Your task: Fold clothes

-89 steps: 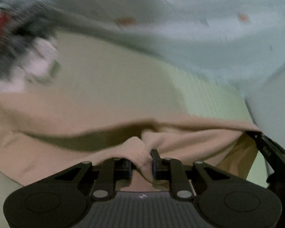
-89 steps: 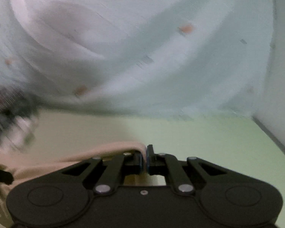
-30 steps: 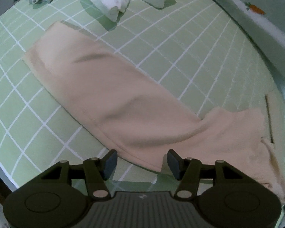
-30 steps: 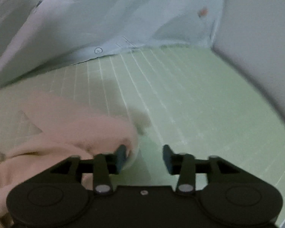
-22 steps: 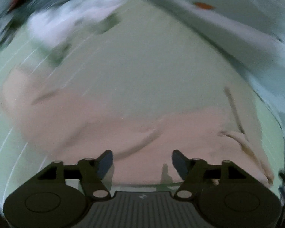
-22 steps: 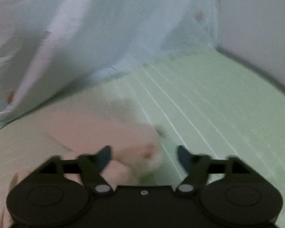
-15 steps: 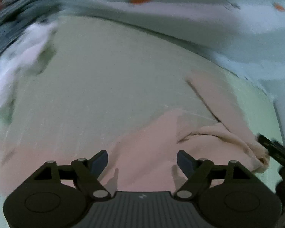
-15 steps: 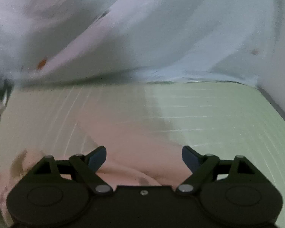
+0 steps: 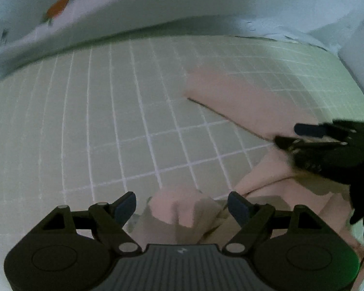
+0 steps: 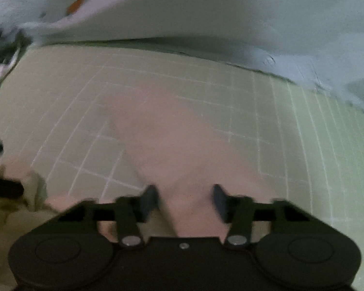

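A pale blue sheet (image 9: 206, 2) printed with small orange carrots fills the upper part of both views, draped along the far edge of the work surface; its folds are smeared by blur, especially in the right wrist view.

Below it lies a green mat (image 9: 109, 121) ruled with a white grid, spreading across the middle of both views. What the mat rests on cannot be made out.

On the mat lies the beige garment (image 9: 242, 97). In the left wrist view one long flat part runs from the middle of the grid toward the right, while a bunched fold rises near the bottom, and more cloth trails off the lower right edge, cut off by the frame. In the right wrist view the same cloth (image 10: 172, 145) stretches from mid-mat down to the lower edge, its outline soft with blur.

The right tool (image 9: 286, 135) enters the left wrist view from the right, dark and blurred, over the garment's edge. In its own view the right tool (image 10: 184, 198) stands well open, the cloth lying between the fingers, though whether they touch it is unclear.

The left tool (image 9: 182, 203) is spread wide, the bunched fold between its fingers and ungripped.

At the far left of the right wrist view, some dark and white things (image 10: 0, 58) are too blurred to name.
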Demonstrator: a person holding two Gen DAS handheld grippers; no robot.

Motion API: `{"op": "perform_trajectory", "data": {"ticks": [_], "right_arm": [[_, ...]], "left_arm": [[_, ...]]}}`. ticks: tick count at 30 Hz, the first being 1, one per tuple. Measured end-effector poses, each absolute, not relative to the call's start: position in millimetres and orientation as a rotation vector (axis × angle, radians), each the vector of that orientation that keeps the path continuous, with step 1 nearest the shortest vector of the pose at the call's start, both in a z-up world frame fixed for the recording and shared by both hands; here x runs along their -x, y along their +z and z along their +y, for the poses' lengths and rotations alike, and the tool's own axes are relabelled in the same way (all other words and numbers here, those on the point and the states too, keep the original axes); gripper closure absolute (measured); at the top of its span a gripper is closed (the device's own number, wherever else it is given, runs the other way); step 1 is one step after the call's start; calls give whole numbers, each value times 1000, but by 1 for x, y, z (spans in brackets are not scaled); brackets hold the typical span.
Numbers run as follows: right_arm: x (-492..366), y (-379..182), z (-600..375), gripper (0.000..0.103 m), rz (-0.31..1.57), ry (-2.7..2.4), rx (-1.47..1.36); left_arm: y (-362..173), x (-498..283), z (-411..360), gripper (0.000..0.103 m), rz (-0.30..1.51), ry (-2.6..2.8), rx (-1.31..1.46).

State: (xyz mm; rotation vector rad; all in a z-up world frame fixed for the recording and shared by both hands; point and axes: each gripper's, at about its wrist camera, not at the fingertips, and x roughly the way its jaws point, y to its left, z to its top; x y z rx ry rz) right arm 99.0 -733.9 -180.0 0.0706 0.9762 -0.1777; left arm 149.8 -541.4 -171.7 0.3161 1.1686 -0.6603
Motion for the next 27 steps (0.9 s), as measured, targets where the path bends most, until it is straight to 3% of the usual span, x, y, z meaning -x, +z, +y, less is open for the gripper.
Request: {"op": "perform_trajectory", "data": {"ticks": [1, 3, 4, 6, 8, 14, 15, 18, 23, 27], "right_arm": [[-94, -178, -739, 90, 955, -204, -93], [-84, -172, -751, 97, 908, -263, -130], [-79, -169, -756, 97, 884, -293, -149], [-65, -161, -773, 97, 839, -407, -119], [-47, -151, -796, 98, 794, -563, -108], [14, -150, -869, 94, 871, -1007, -79], [21, -152, -872, 86, 899, -1027, -50], [38, -149, -863, 41, 901, -990, 4], [22, -140, -813, 25, 780, -636, -42], [-21, -155, -780, 23, 787, -268, -76]], "left_arm": [[-176, -150, -541, 24, 1179, -651, -308], [-180, -149, -541, 37, 1193, -646, -274], [-183, -148, -541, 42, 1199, -644, -256], [-187, -147, -539, 68, 1209, -638, -225], [-185, -141, -532, 82, 1198, -630, -210], [-181, -123, -515, 85, 1172, -562, -143], [-180, -119, -512, 85, 1168, -555, -132], [-181, -112, -503, 84, 1176, -546, -99], [-182, -105, -489, 83, 1206, -534, -30], [-181, -105, -484, 83, 1223, -547, -3]]}}
